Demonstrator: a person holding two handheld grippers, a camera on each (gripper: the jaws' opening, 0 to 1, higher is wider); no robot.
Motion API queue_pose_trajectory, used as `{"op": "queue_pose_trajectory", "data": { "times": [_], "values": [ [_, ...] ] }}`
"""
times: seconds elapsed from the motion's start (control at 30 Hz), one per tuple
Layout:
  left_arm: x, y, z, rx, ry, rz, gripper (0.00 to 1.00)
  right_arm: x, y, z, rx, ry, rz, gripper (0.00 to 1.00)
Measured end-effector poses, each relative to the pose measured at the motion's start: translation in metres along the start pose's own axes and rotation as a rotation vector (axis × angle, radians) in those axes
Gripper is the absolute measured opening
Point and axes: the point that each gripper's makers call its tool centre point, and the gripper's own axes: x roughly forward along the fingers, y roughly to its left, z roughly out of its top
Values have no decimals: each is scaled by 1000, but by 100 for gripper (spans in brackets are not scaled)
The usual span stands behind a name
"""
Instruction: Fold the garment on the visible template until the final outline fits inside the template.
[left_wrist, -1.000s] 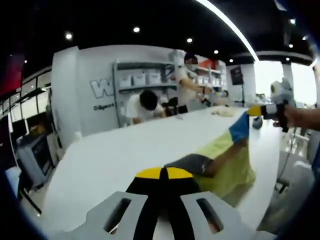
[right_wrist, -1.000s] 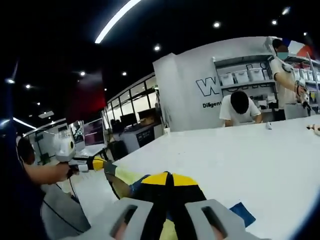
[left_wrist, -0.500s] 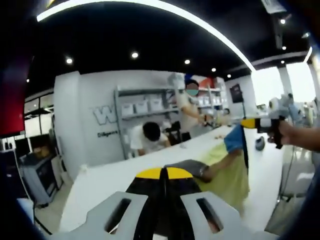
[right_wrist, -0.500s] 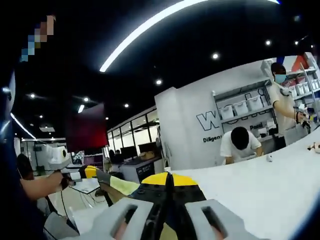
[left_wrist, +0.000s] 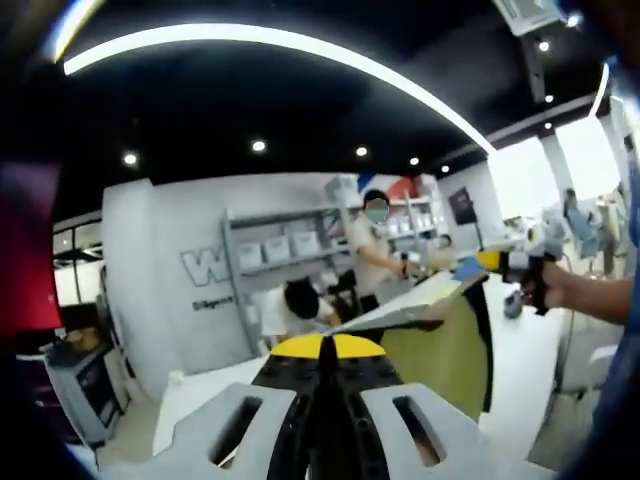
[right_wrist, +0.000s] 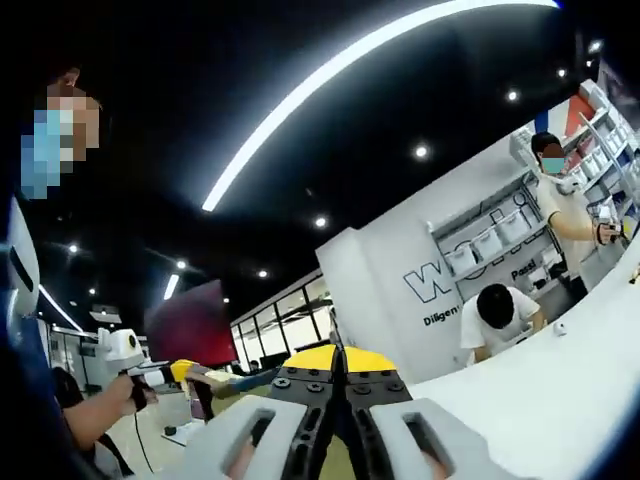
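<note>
While clamped on opposite edges, left gripper (left_wrist: 327, 347) and right gripper (right_wrist: 337, 358) hoisting yellow garment (left_wrist: 440, 345) above white bench (right_wrist: 540, 370).

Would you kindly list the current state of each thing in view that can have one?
Garment: lifted off the table, stretched between the two grippers, yellow with a blue corner.
Left gripper: jaws shut on the garment.
Right gripper: jaws shut on the garment.
White table: bare where visible.
</note>
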Motion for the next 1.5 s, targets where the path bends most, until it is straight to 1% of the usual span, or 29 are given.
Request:
{"op": "queue_pose_trajectory", "data": {
  "times": [0.07,0.17,0.2,0.27,0.33,0.37,0.5,0.57,0.6,0.63,0.73,0.77,0.83,0.87,0.93,1.0,1.07,1.1,1.13,1.17,1.23,1.27,1.3,1.33,1.37,1.4,1.43,1.47,1.5],
  "values": [
    [-5,2,13,25,-18,3,0,-1,1,6,17,-23,7,0],
    [-11,4,18,38,-24,-6,0,-5,3,12,33,-42,15,0],
    [-15,5,21,45,-27,-12,0,-8,5,17,69,-62,27,0],
    [-28,-6,26,92,13,-65,0,-13,8,23,69,-73,35,0],
    [-31,-10,29,103,11,-75,0,-16,12,27,74,-80,44,0],
    [-35,-17,31,116,7,-94,0,-20,19,30,71,-81,66,0],
    [-46,-33,38,116,2,-139,0,-36,40,37,82,-61,106,0],
    [-58,-42,40,111,6,-189,0,-45,47,40,75,-53,108,0],
    [-65,-46,43,114,5,-214,0,-50,49,42,88,-46,111,0],
    [-72,-50,45,116,4,-240,0,-59,59,50,145,-50,126,0],
    [-83,-52,52,117,2,-262,0,-65,63,55,177,-54,137,0],
    [-86,-50,53,96,-3,-273,0,-64,61,53,204,-32,130,0],
    [-85,-48,50,81,4,-273,0,-62,59,48,200,-8,124,0],
    [-77,-42,33,55,45,-275,0,-56,43,23,173,92,86,0],
    [-67,-38,11,43,97,-278,0,-49,27,-3,184,185,44,0],
    [-49,-33,-18,40,150,-291,0,-38,4,-40,98,292,4,0],
    [-39,-29,-28,37,150,-291,0,-33,-6,-54,66,327,-15,0],
    [-14,-16,-55,4,168,-277,0,-17,-27,-80,77,345,-16,0],
    [18,1,-97,-17,223,-246,0,-1,-57,-121,98,406,-49,0],
    [51,14,-151,-30,279,-233,0,13,-85,-167,51,481,-71,0],
    [62,15,-172,-35,299,-216,0,17,-97,-183,78,486,-87,0],
    [72,18,-192,-47,313,-205,0,16,-104,-199,54,522,-100,0],
    [74,21,-197,-61,320,-195,0,16,-111,-208,48,548,-116,0],
    [78,23,-206,-74,331,-182,0,15,-114,-218,17,583,-125,0],
    [83,23,-220,-69,356,-173,0,18,-118,-226,9,592,-119,0],
    [87,24,-235,-88,389,-169,0,19,-122,-231,26,593,-122,0],
    [92,28,-247,-94,397,-162,0,22,-127,-238,63,597,-131,0],
    [95,28,-253,-110,403,-158,0,26,-134,-244,86,594,-138,0],
    [100,31,-262,-124,408,-160,0,28,-138,-248,78,599,-139,0]
  ]
}}
